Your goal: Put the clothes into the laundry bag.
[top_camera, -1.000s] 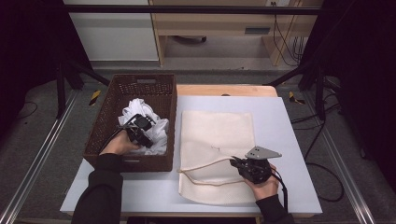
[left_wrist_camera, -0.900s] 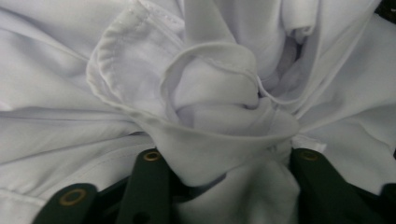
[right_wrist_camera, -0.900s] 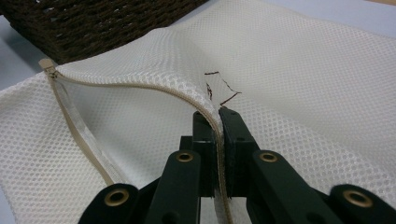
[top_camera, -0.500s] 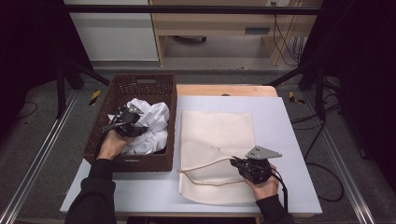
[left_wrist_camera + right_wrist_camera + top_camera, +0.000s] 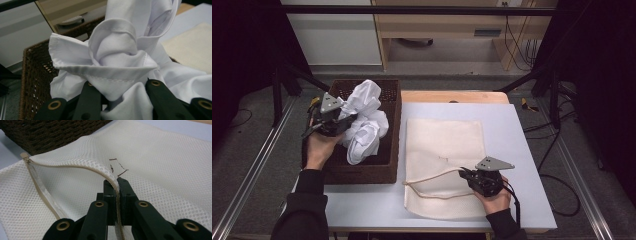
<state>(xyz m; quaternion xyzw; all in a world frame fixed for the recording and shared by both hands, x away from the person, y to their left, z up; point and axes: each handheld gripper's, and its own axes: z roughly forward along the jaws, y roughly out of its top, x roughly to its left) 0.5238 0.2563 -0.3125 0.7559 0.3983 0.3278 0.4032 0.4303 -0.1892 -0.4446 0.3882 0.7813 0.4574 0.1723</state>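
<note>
A crumpled white garment (image 5: 364, 120) hangs bunched above the brown wicker basket (image 5: 362, 172) at the table's left. My left gripper (image 5: 337, 117) is shut on it; in the left gripper view a collar-like fold of the garment (image 5: 117, 50) sits pinched at my left gripper (image 5: 122, 86), with the basket wall (image 5: 32, 75) behind. A cream mesh bag (image 5: 444, 145) lies flat on the table's middle. My right gripper (image 5: 464, 175) is shut on its zipper edge (image 5: 432, 176) and holds it raised. In the right gripper view, the right gripper (image 5: 116, 183) clamps the mesh bag's (image 5: 162, 157) upper lip.
The pale blue table (image 5: 362, 205) has bare surface in front of the basket and to the right of the bag. A wooden board (image 5: 452, 96) lies along its far edge. Metal rails run down both sides, and cables (image 5: 562, 165) trail on the floor at right.
My left gripper has risen out of the basket and moved left, pulling the white garment up with it. The right gripper has stayed put on the bag's zipper edge.
</note>
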